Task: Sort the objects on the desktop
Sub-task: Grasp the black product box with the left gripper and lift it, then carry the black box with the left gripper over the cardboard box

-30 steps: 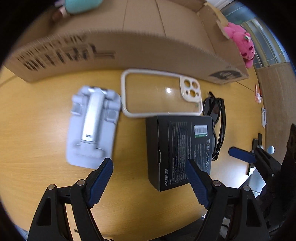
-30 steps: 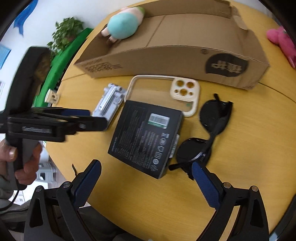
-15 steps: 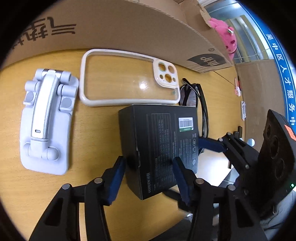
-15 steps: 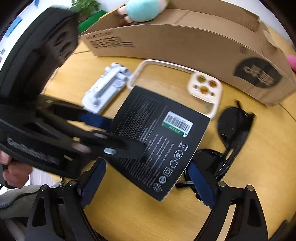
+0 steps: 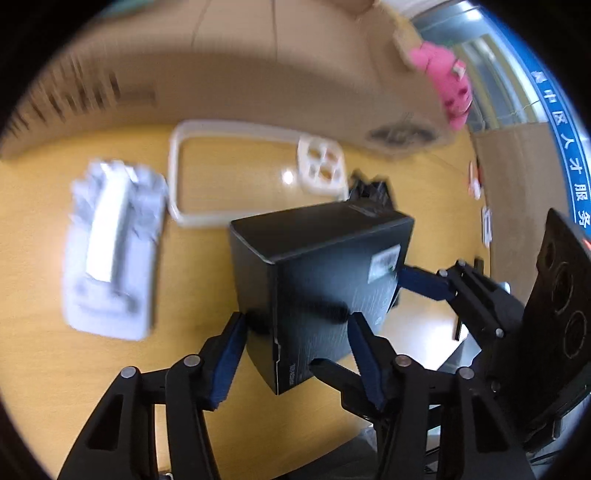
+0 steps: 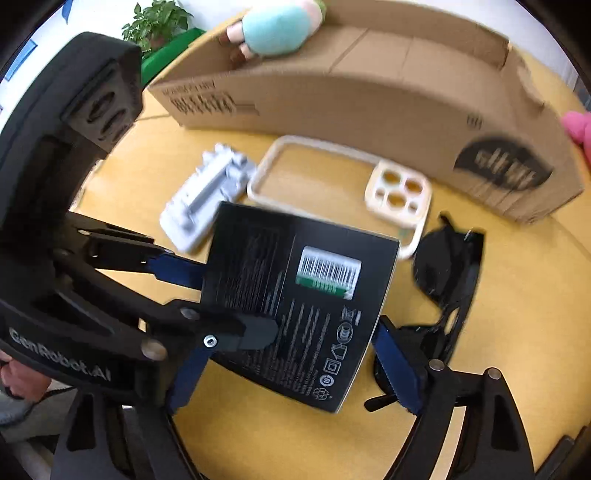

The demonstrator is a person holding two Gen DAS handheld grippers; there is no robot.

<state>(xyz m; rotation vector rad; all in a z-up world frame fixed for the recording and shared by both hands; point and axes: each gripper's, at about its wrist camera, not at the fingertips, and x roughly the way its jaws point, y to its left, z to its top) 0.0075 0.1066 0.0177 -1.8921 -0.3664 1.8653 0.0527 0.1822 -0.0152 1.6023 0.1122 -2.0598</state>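
My left gripper (image 5: 295, 354) is shut on the black box (image 5: 325, 288) and holds it tilted above the wooden table (image 5: 110, 369); the box also shows in the right wrist view (image 6: 303, 306). My right gripper (image 6: 291, 376) is open, its jaws on either side of the box's near end, apart from it. A white phone case (image 6: 332, 184), a grey phone stand (image 6: 207, 199) and black sunglasses (image 6: 450, 266) lie on the table behind the box. The stand (image 5: 114, 243) and case (image 5: 255, 181) are blurred in the left wrist view.
A long open cardboard box (image 6: 369, 96) stands across the back of the table, with a teal plush toy (image 6: 273, 29) at its left end. A pink plush toy (image 5: 450, 92) sits at its right end. The table edge is near me.
The left gripper closed on the black box and lifted it off the table, tilting it. The right gripper moved in around the box's near end.
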